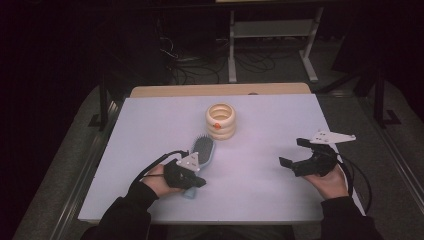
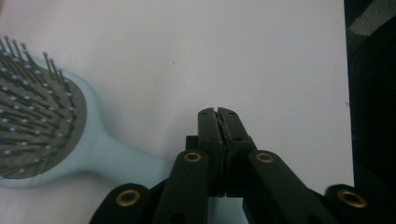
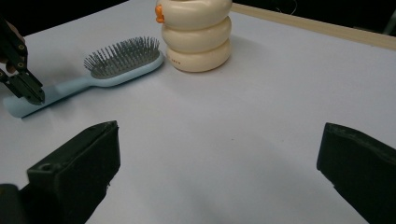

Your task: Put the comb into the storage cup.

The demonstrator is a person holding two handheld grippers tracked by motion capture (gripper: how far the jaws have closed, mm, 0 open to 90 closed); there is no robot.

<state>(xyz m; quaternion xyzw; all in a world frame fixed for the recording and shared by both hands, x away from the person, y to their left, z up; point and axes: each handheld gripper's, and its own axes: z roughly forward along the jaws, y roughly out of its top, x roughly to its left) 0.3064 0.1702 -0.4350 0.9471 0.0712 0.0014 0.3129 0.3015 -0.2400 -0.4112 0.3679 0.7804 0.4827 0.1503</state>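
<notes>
A light blue hairbrush [image 1: 202,150] lies bristles up on the white table [image 1: 260,125], its handle pointing toward the person. In the left gripper view the brush [image 2: 56,135] sits at the left, and its handle runs under my left gripper [image 2: 218,114]. That gripper's jaws are pressed together with nothing showing between them. From above, my left gripper [image 1: 202,182] rests over the handle's end. In the right gripper view its tip [image 3: 35,93] touches the handle of the brush [image 3: 116,63]. My right gripper [image 1: 292,152] hovers open at the table's right, its wide jaws [image 3: 219,140] empty.
A cream container of stacked rings [image 1: 221,121] with a small orange spot stands just beyond the brush head, and it also rises in the right gripper view [image 3: 196,37]. A wooden strip [image 1: 220,90] borders the table's far edge. Behind it are a white desk frame [image 1: 272,30] and floor cables.
</notes>
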